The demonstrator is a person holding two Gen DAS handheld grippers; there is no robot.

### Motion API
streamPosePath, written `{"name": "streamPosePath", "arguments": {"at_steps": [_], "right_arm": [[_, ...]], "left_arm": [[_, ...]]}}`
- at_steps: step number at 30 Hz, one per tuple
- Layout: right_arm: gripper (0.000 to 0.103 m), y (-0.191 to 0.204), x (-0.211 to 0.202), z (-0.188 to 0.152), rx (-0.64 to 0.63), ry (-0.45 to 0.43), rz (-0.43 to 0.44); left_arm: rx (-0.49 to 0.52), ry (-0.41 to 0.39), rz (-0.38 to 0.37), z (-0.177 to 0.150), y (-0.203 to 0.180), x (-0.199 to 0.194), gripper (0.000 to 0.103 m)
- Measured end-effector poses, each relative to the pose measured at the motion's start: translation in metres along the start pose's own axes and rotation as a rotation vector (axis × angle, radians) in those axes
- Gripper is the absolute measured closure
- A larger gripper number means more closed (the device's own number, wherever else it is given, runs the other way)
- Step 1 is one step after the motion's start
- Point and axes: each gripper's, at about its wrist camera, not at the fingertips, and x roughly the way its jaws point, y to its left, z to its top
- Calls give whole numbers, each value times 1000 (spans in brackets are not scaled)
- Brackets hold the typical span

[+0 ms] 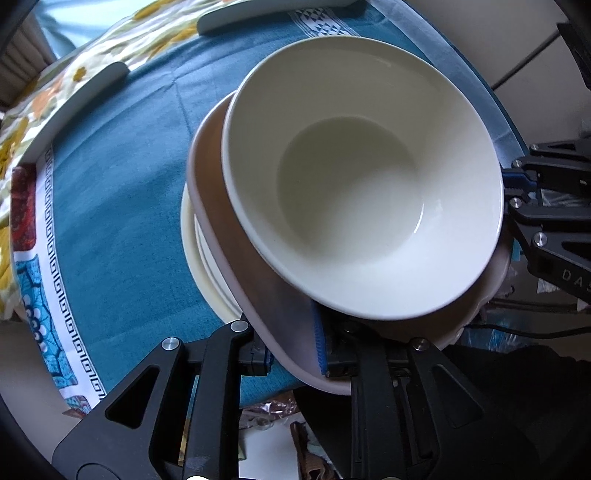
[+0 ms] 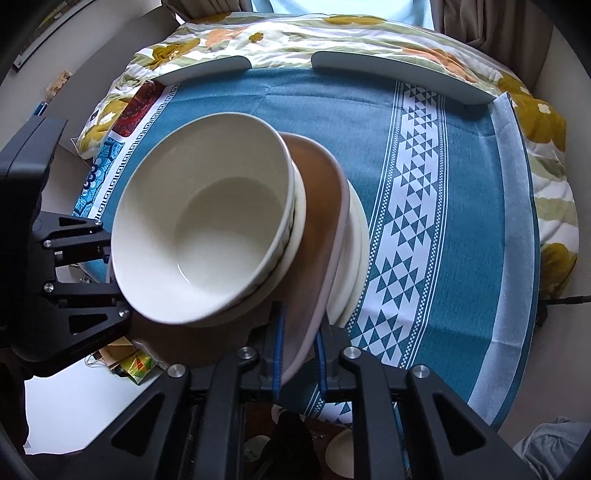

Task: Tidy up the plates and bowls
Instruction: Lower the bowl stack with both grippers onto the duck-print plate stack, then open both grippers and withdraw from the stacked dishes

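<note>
Two nested white bowls (image 1: 362, 184) (image 2: 207, 221) sit on a pinkish-brown plate (image 1: 210, 155) (image 2: 317, 206). That plate is tilted above a stack of cream plates (image 1: 199, 258) (image 2: 354, 251) on the blue tablecloth (image 2: 461, 221). In the left wrist view my left gripper (image 1: 291, 350) is shut on the brown plate's near rim, one blue pad on top and one below. My right gripper (image 2: 299, 354) is shut on another part of the same rim. Each gripper also shows at the other view's side: the right gripper (image 1: 511, 184) and the left gripper (image 2: 109, 273), its tips hidden behind the bowls.
Two grey curved rails (image 2: 402, 74) (image 2: 207, 70) lie along the far side of the cloth, with a floral quilt (image 2: 332, 33) behind them. The rounded table edge is close under both grippers. Loose clutter (image 2: 136, 365) lies on the floor below.
</note>
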Motion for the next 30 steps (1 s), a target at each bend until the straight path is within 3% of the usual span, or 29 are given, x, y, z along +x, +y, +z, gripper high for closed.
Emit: {"name": "streamPosePath", "arguments": {"at_steps": [9,15,18,20,23,27,30], "right_arm": [[90,0,1,0,5,9,-1],[90,-1,0,1,21,19,1],[90,1,-2,1,24,26,-3],[90,0,-4,1,34,27,0],[90,-3,-13,-1,58,20,2],[90,-3,-37,-6,71,-24,-7],[90,3,-72,-13,60,-109,-15]], "left_arm": [[25,26,-56,7,5,2,86],[42,46,-103,9,9,-3,77],[54,39,-97,7,10,-12,65],[59,30,-95,7,10,-19,48],[55,23,-85,3,11,-30,48],[14,-21,-77,-15,9,-53,48],[-51,-109,-79,-33,9,-85,48]]}}
